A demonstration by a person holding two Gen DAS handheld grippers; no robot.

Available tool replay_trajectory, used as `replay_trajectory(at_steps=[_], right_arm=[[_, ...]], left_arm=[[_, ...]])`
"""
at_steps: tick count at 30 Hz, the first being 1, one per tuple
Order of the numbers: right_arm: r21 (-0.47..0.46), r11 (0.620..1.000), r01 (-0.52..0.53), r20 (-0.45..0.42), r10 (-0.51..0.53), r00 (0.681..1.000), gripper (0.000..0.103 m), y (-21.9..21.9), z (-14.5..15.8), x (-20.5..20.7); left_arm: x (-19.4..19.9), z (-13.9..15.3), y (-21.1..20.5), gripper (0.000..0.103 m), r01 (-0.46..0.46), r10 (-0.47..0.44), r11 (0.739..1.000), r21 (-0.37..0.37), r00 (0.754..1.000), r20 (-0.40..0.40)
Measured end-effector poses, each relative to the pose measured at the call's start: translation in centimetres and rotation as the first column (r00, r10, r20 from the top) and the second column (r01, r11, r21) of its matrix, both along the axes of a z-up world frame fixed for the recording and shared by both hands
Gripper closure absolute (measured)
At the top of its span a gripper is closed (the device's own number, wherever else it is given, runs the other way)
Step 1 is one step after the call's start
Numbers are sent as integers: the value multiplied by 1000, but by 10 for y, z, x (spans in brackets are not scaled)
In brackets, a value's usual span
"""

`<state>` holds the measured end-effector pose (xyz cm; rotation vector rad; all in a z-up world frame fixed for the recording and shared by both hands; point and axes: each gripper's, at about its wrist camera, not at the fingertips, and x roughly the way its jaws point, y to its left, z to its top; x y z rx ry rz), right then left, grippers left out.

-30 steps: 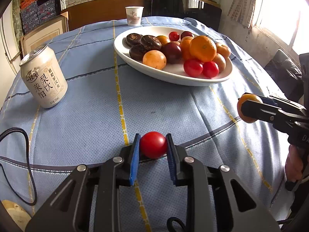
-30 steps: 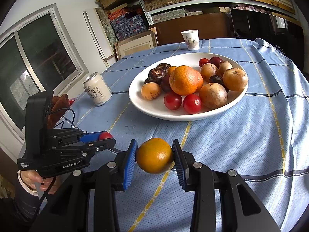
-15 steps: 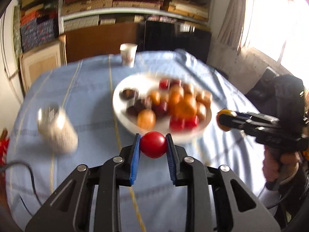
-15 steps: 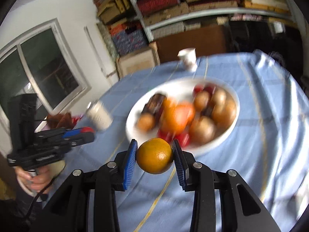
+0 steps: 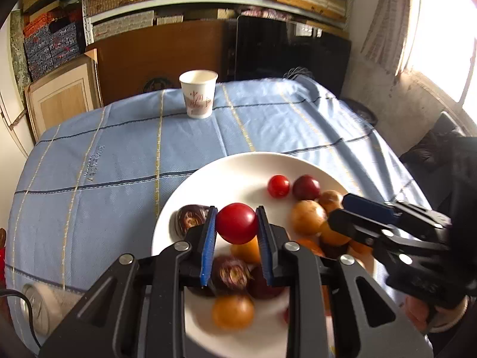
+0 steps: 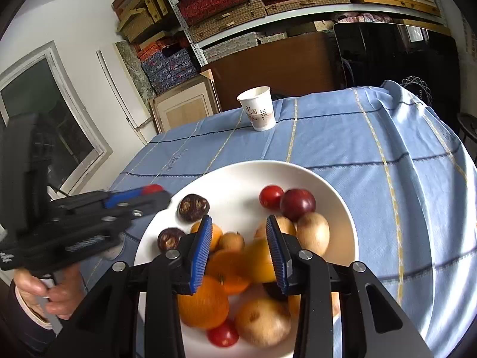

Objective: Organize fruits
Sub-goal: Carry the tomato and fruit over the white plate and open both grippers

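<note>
A red tomato (image 5: 237, 223) is pinched between the blue pads of my left gripper (image 5: 237, 229), which is shut on it and hangs over the white plate (image 5: 238, 161) of mixed fruit. From the right wrist view that gripper (image 6: 152, 192) comes in over the plate's left rim (image 6: 143, 247). My right gripper (image 6: 240, 250) hangs above the fruit pile with its jaws apart and nothing pinched between them. A blurred orange (image 6: 259, 259) shows just below the gap, against the right pad. In the left wrist view the right gripper (image 5: 337, 211) reaches in over the plate's right side.
A white paper cup (image 5: 198, 94) stands at the far edge of the blue tablecloth (image 5: 104, 164). A drink can (image 5: 38, 307) sits blurred at the near left. A person's hand (image 6: 44, 292) holds the left gripper. Shelves and boxes stand behind the table.
Both grippers moved forward from the table's near side to above the plate. The left one kept its tomato. The orange has left the right gripper's pads.
</note>
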<state>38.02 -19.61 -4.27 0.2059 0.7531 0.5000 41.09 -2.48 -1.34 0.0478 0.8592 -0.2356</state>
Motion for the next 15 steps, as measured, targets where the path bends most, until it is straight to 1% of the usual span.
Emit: replay_trajectory(at_steps=[2,3,4,5,6,7,8,9,11,13,15], right_arm=[[3,1000,-7,-4,7,1000,65,2,0,4],[3,1000,-10,0,10,1000,65,3,1,4],[-2,1000,-12,8,12,1000,65,3,3,1],[-6,1000,-18,15,18,1000,60,4,5,-2],[-8,1000,-19,26,20,999,54,3,7,-7],[-10,1000,-17,44,18,999,50,1,10,-15],[-13,1000,-19,61,20,998,44,0,14,-23],[-17,1000,-22,71,23,997,40,-1,16,-29],[-44,999,-19,95,23,995,36,-1,24,-50],[-78,997,-27,123,36,992,30,-1,33,-74],[-129,991,-37,161,58,985,21,3,41,-104]], left_arm=[[9,-6,-1,77,-10,10,1000,21,1000,-7],[10,-8,-1,74,-21,21,999,29,1000,-12],[9,-9,0,50,-32,33,999,37,999,-15],[6,-8,1,31,-44,44,998,42,999,-10],[1,-5,3,10,-58,57,998,39,998,14],[-7,0,5,7,-71,69,997,35,996,49],[-16,7,6,7,-79,76,996,33,994,83],[-24,12,7,7,-75,72,997,34,993,95],[-39,20,11,6,-78,75,997,16,991,109],[-64,28,16,5,-81,82,997,-13,988,131],[-92,34,19,5,-89,91,996,-21,984,156]])
